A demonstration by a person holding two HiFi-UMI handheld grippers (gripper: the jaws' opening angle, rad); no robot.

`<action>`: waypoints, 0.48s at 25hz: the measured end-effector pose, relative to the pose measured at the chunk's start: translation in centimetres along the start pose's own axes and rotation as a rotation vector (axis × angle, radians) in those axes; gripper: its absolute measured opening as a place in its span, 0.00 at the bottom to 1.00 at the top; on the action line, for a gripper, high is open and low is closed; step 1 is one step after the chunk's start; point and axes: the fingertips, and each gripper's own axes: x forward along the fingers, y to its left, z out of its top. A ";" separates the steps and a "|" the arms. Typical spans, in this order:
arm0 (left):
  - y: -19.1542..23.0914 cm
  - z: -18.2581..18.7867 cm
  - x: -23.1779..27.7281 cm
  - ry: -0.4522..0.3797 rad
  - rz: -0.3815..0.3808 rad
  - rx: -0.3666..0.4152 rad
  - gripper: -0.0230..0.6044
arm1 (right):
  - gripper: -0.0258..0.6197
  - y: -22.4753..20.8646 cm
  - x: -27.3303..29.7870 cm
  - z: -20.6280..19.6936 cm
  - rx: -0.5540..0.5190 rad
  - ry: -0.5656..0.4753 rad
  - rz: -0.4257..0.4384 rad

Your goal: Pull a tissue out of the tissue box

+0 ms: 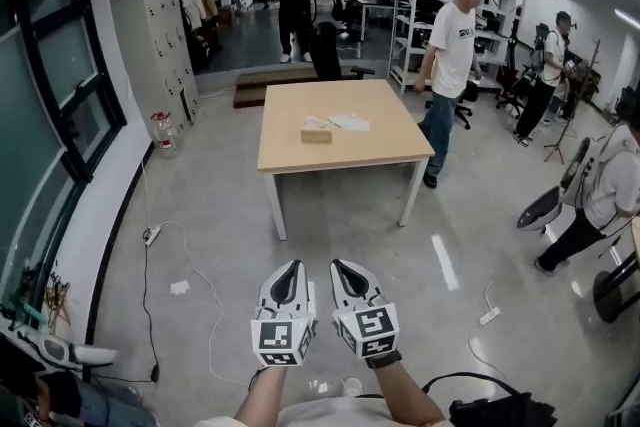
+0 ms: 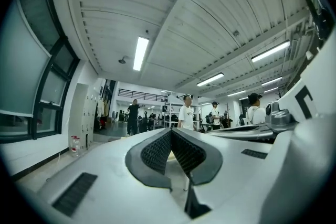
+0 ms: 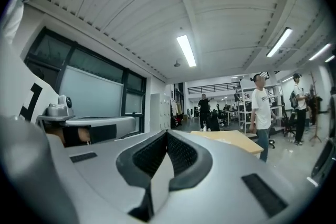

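— Where's the tissue box [image 1: 316, 131]?
— On the counter [image 1: 290, 153], well ahead of me. My left gripper [image 1: 290, 275] and right gripper [image 1: 348, 275] are both pinched together, empty, held low. I'd say that's for the approach.

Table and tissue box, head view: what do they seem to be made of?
Table: the top looks like light wood or wood-look laminate, an even tan with a dull sheen. Its legs look like white-painted metal, being slim and straight. Tissue box: tan and matte, perhaps cardboard or wood; it is too small to tell which.
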 end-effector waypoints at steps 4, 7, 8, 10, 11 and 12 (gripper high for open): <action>-2.6 -1.3 3.2 0.011 0.003 0.011 0.04 | 0.04 -4.8 0.1 -0.3 0.030 -0.024 -0.019; -4.1 -2.4 5.5 0.024 -0.007 0.043 0.04 | 0.04 -7.9 1.2 -1.4 0.061 -0.013 -0.042; -4.4 -2.9 6.3 0.036 -0.007 0.045 0.04 | 0.04 -8.8 1.9 -2.1 0.072 0.007 -0.042; -4.1 -3.9 7.7 0.063 0.001 0.043 0.04 | 0.04 -9.6 3.4 -3.5 0.090 0.044 -0.025; -3.5 -4.2 8.5 0.074 0.007 0.041 0.04 | 0.04 -9.7 4.3 -3.8 0.093 0.053 -0.015; -2.6 -4.4 9.3 0.080 0.013 0.037 0.04 | 0.04 -9.8 5.3 -3.9 0.092 0.058 -0.008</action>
